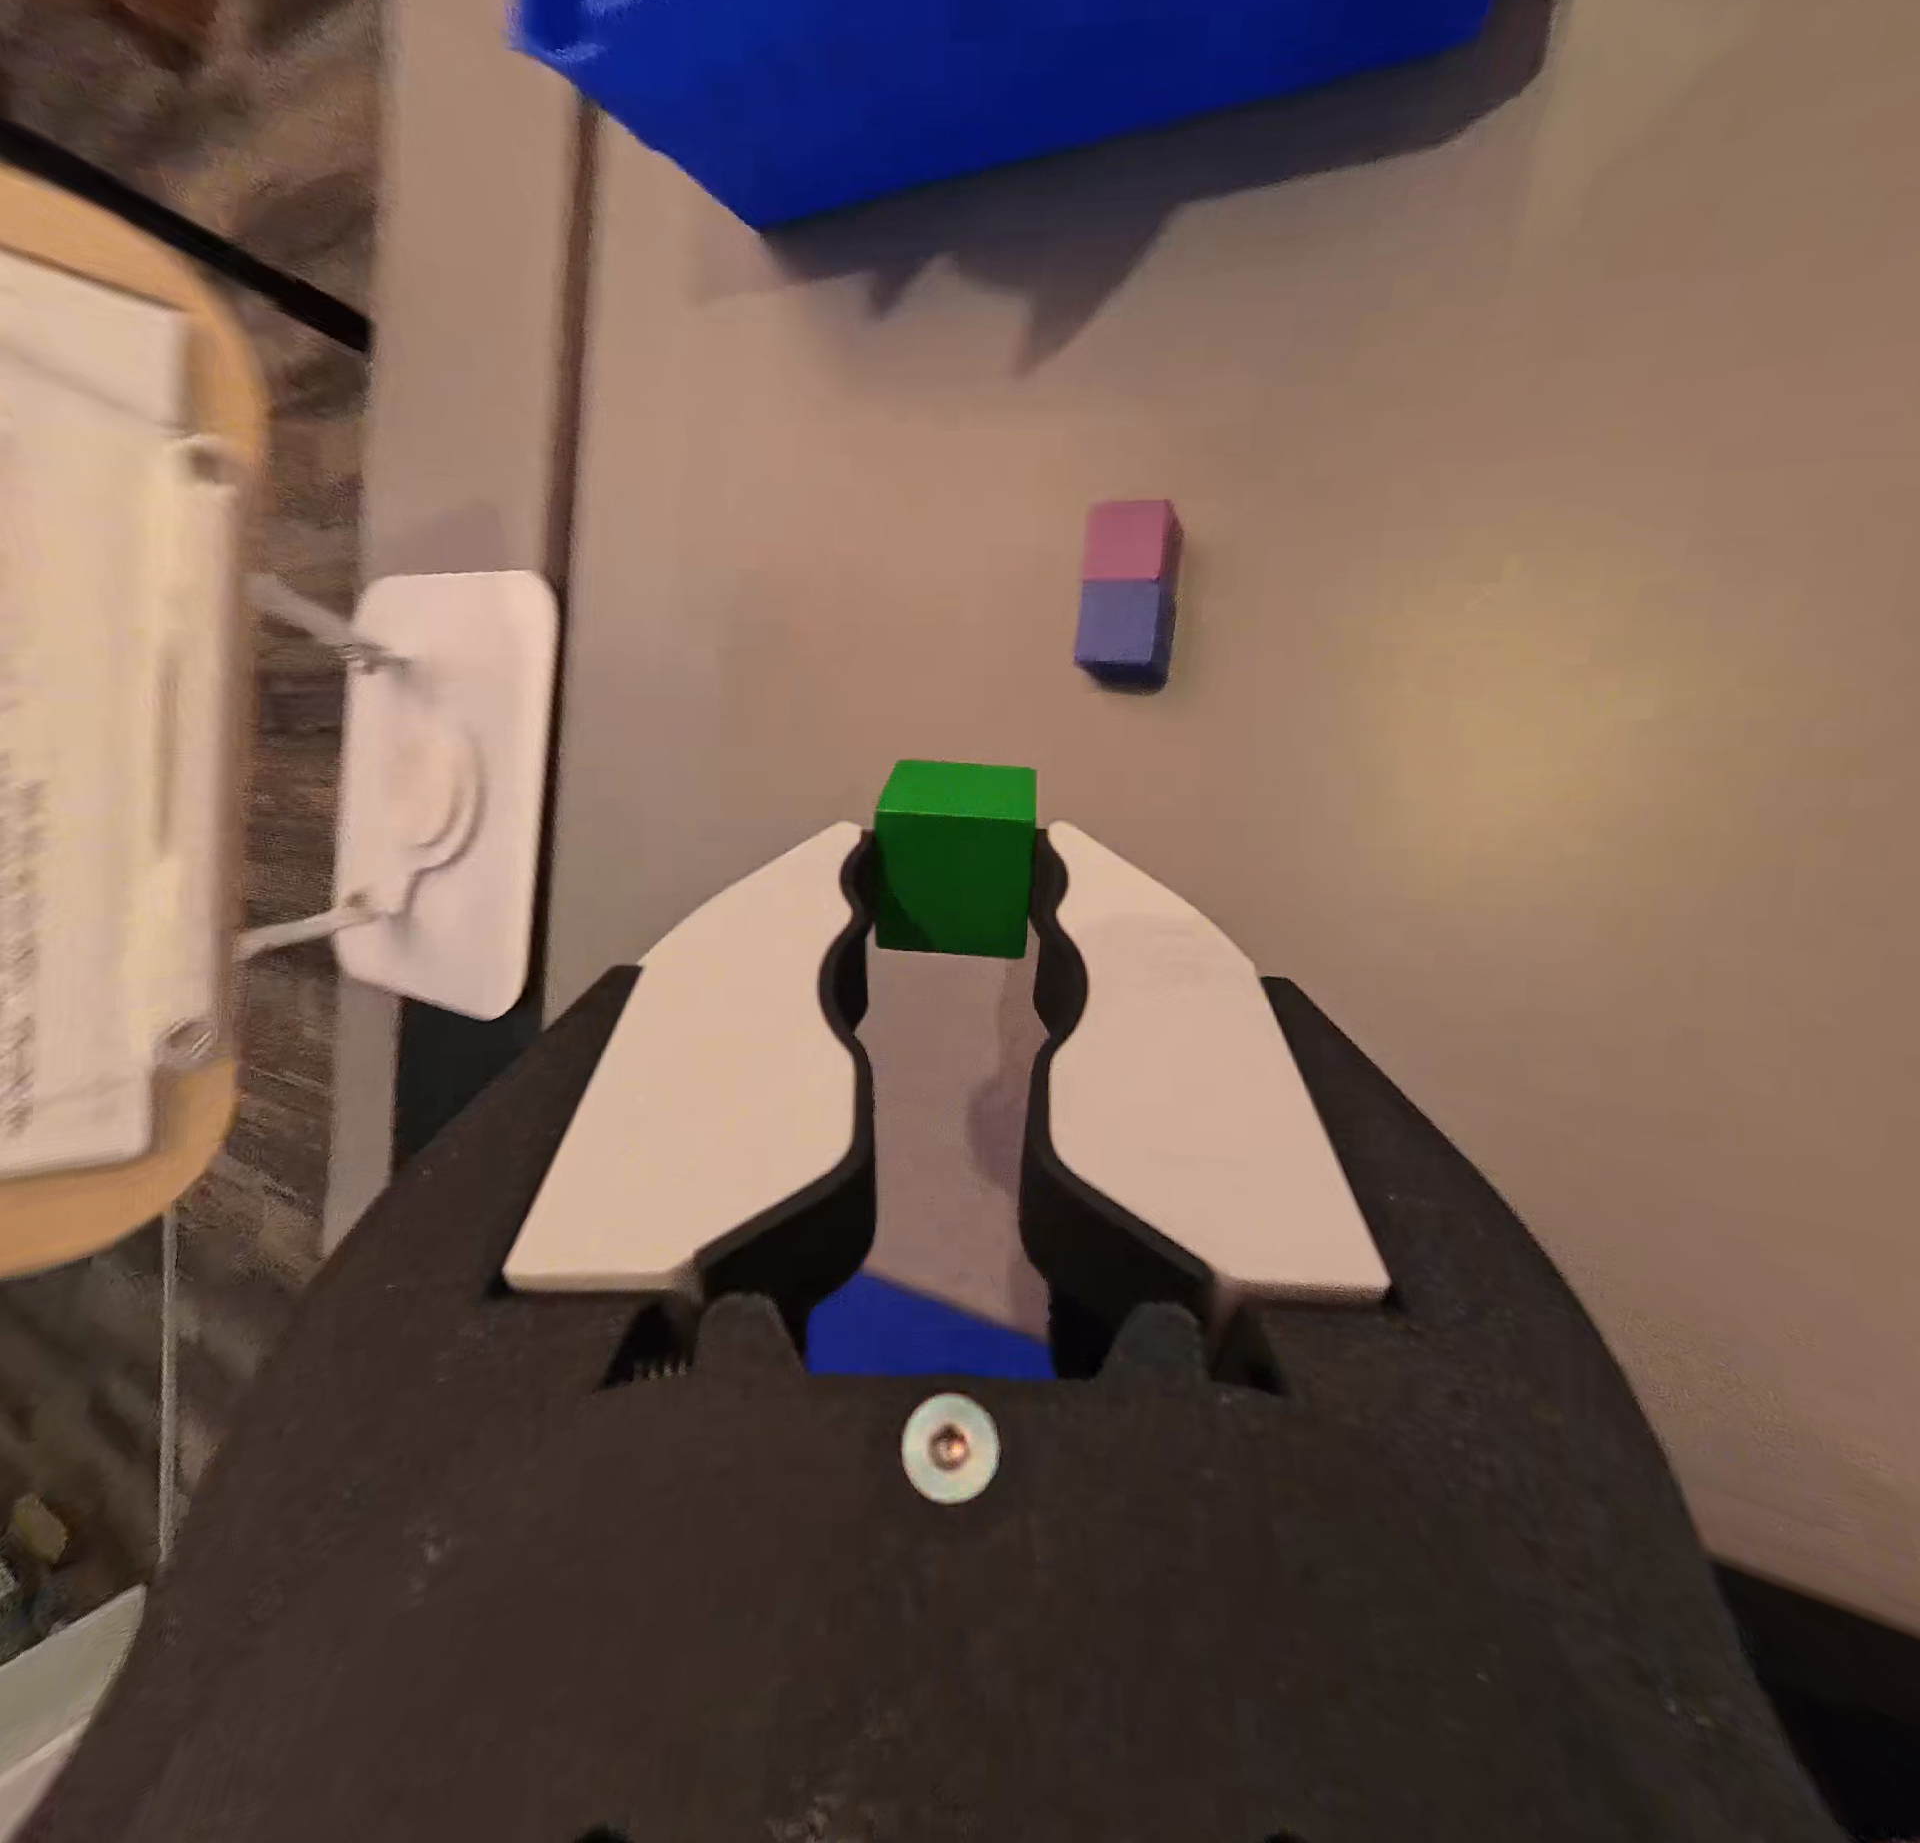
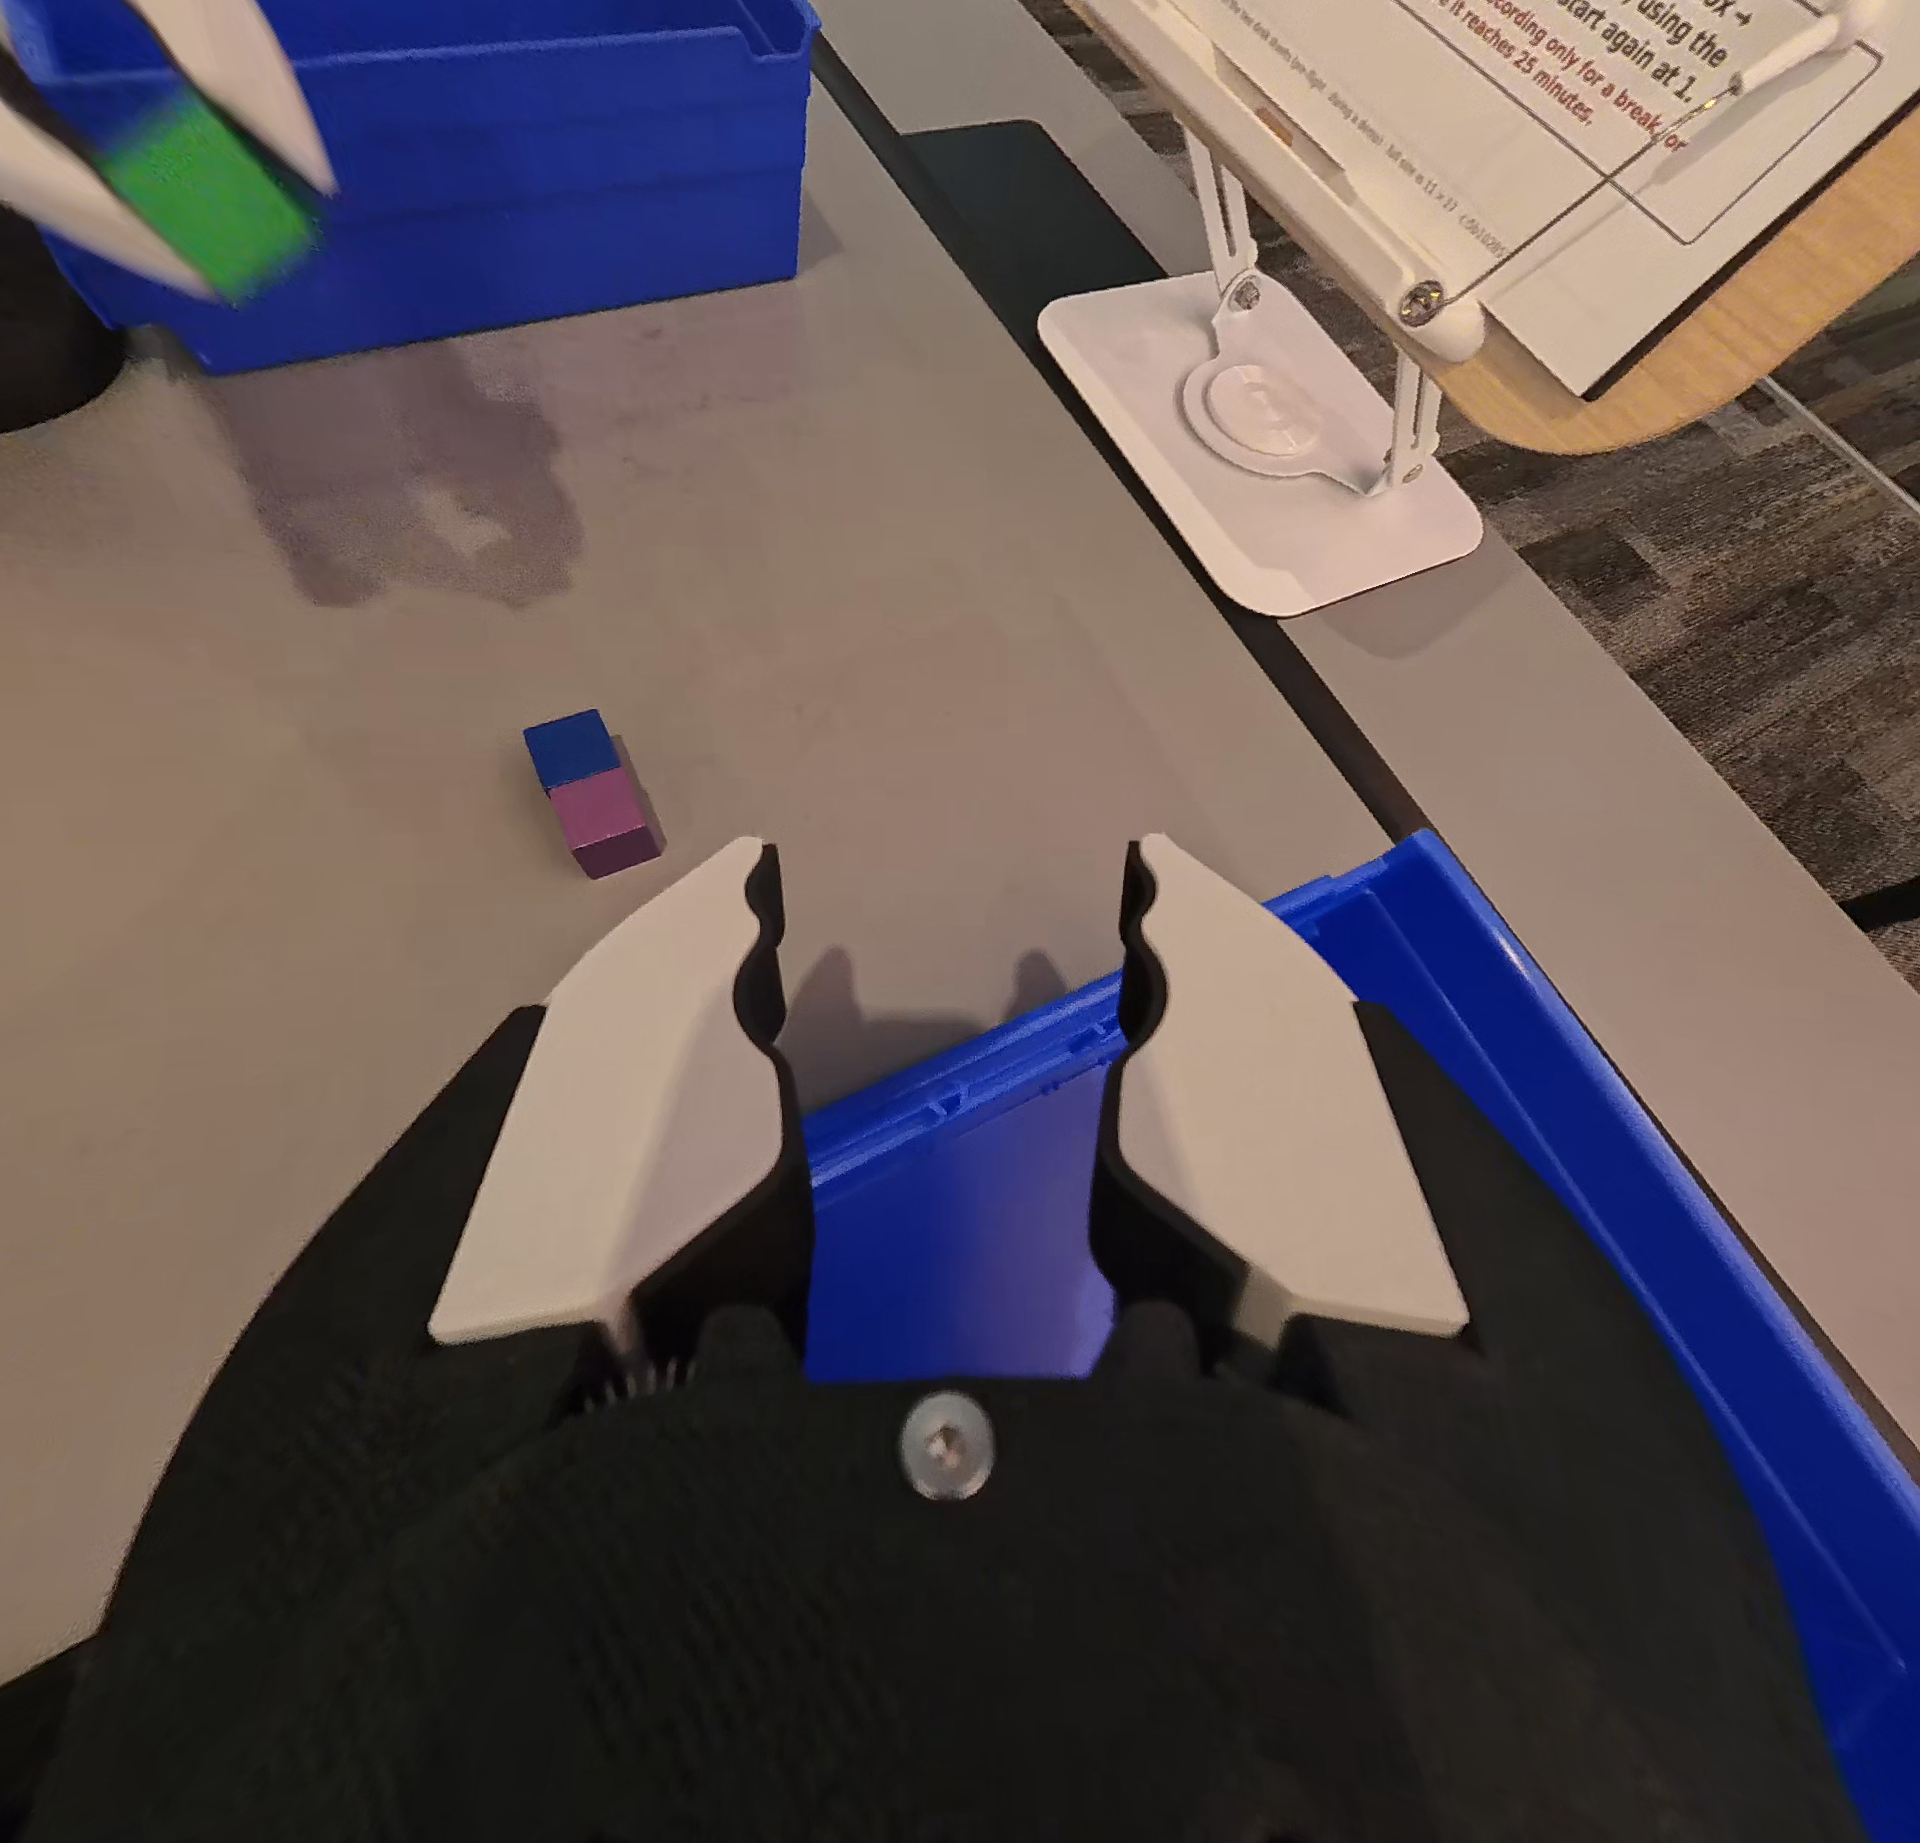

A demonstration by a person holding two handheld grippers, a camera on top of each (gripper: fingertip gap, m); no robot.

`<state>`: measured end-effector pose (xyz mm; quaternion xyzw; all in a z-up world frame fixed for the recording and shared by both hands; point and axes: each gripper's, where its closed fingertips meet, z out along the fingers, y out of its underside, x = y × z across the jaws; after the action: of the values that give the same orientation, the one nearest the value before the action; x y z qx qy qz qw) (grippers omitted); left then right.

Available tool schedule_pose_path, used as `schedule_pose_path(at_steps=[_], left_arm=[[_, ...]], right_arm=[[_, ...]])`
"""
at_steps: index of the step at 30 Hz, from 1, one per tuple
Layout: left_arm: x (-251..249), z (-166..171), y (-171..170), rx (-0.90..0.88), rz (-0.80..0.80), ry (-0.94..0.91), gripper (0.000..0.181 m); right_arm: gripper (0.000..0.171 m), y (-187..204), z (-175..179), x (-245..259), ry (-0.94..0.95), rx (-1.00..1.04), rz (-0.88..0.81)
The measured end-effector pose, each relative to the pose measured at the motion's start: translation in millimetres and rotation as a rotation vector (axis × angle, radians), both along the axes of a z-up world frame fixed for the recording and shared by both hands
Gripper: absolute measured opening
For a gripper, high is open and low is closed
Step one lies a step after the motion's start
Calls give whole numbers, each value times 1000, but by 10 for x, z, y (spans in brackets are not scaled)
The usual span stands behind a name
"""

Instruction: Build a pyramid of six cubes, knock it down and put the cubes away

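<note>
My left gripper (image 1: 954,848) is shut on a green cube (image 1: 954,858) and holds it above the grey table (image 1: 1455,858). It shows blurred in the right wrist view (image 2: 197,198) at the top left, with the green cube (image 2: 208,204) between its fingers. A purple cube (image 1: 1130,538) and a blue cube (image 1: 1120,630) lie side by side, touching, on the table; they also show in the right wrist view as the blue cube (image 2: 569,746) and the purple cube (image 2: 605,819). My right gripper (image 2: 948,894) is open and empty over the rim of a blue bin (image 2: 1558,1118).
A second blue bin (image 2: 520,131) stands at the far side of the table; it shows in the left wrist view (image 1: 987,58). A white stand (image 2: 1262,443) holding a board with a printed sheet (image 2: 1621,58) sits at the table's edge. Carpet floor lies beyond. The gap from one gripper's tips to the other's is roughly 20 cm.
</note>
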<state>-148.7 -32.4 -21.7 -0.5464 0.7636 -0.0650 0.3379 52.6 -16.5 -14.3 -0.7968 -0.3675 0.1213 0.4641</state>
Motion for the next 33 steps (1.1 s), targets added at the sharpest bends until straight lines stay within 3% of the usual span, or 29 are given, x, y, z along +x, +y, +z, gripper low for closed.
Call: schedule_pose_path(at_steps=[4,10,33], left_arm=[[333,-608,-126,-123,-13,152,28],[378,-1069,2,-179,50,272,28],[437,-1344,7,-191,45,344,28]], right_arm=[[64,-18,24,-18,-8,7,10],[64,-12,43,-12,0,9,12],[64,-20,-31,-37,-27,-21,23]])
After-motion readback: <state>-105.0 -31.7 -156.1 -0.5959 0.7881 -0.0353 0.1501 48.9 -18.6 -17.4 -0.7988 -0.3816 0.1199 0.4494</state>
